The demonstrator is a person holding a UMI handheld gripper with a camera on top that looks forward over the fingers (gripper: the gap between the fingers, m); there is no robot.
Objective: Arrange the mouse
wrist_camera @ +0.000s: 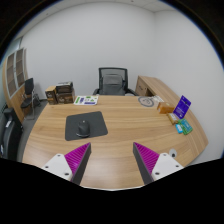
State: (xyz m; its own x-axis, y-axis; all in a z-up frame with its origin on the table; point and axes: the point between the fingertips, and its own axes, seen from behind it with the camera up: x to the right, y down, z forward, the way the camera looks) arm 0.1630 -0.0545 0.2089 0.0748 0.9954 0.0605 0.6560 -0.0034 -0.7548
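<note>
one small dark mouse (83, 126) on its black mat (86, 128), beyond the gripper's (111, 158) spread, empty jaws

The gripper (112, 160) is wide open. Its two fingers stick out forward, one on each side, with a big gap between them. Each finger has a bright purple pad (76, 157) on its inner face, and the pads face each other across the gap. Nothing is between the fingers. They are not touching or holding anything.

Wooden desk (120, 135) with mousepad (84, 127)
</note>
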